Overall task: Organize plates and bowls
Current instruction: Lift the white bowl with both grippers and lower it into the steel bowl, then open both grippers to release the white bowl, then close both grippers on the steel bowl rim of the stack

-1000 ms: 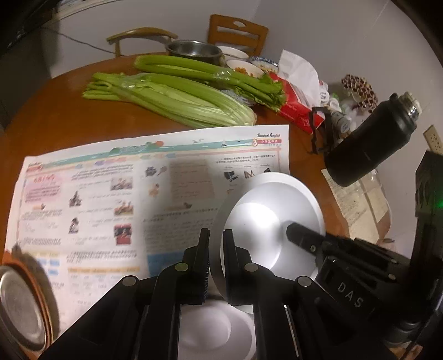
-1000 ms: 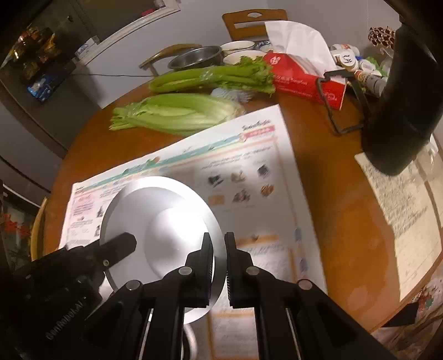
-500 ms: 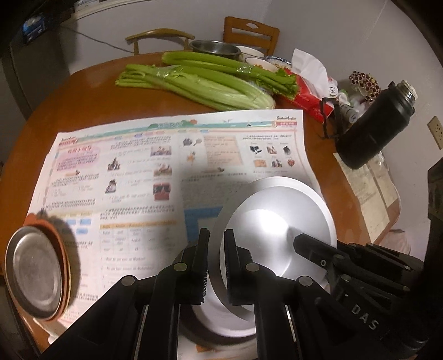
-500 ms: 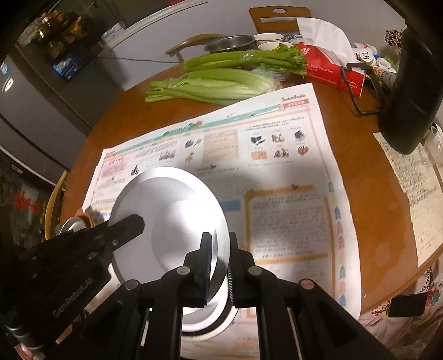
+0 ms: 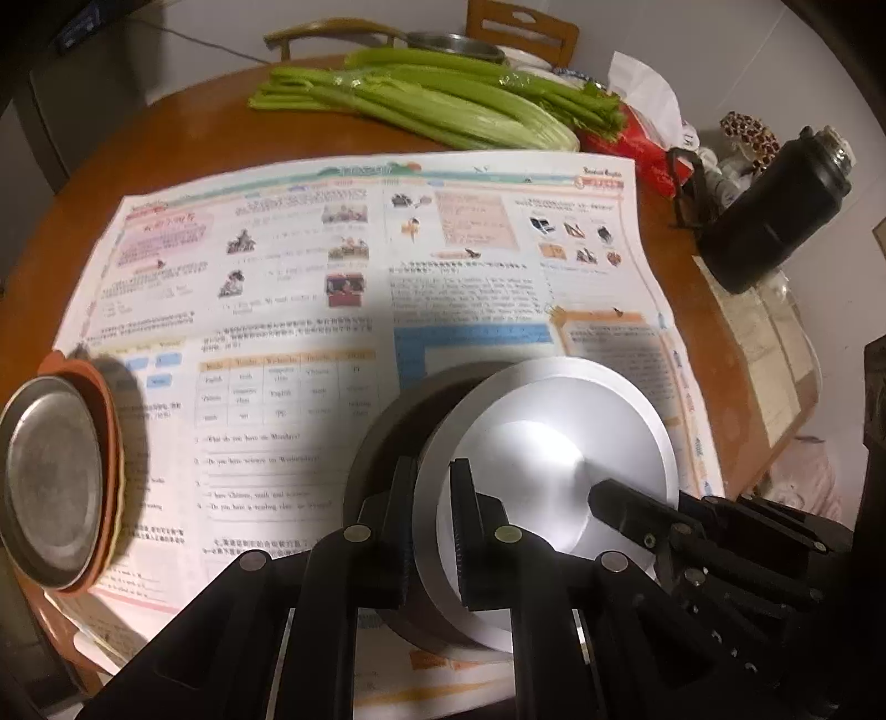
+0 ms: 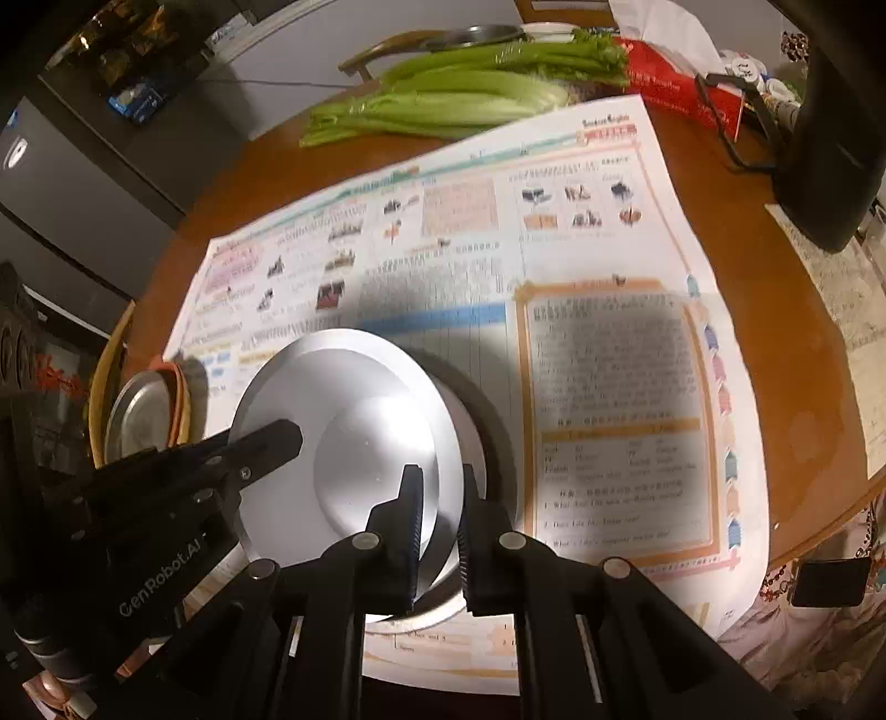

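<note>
A silver metal plate [image 5: 559,459] is tilted over a second silver dish [image 5: 382,437] that sits on the newspaper [image 5: 310,288]. My left gripper [image 5: 432,482] is shut on the plate's left rim. My right gripper [image 6: 440,498] is shut on the plate's right rim [image 6: 448,476]; the plate [image 6: 343,437] and the dish under it [image 6: 476,437] show there too. A metal plate stacked on orange plates [image 5: 52,476] sits at the table's left edge, also in the right wrist view [image 6: 144,410].
Celery [image 5: 432,105], a metal bowl [image 5: 454,44], a red tissue pack [image 5: 637,138] and a black flask [image 5: 775,216] stand at the back and right of the round wooden table [image 5: 183,127]. Chairs stand behind it.
Both grippers have lowered the tilted plate closer to the dish below. The views have pulled back and the stacked plates at the left have come into fuller view.
</note>
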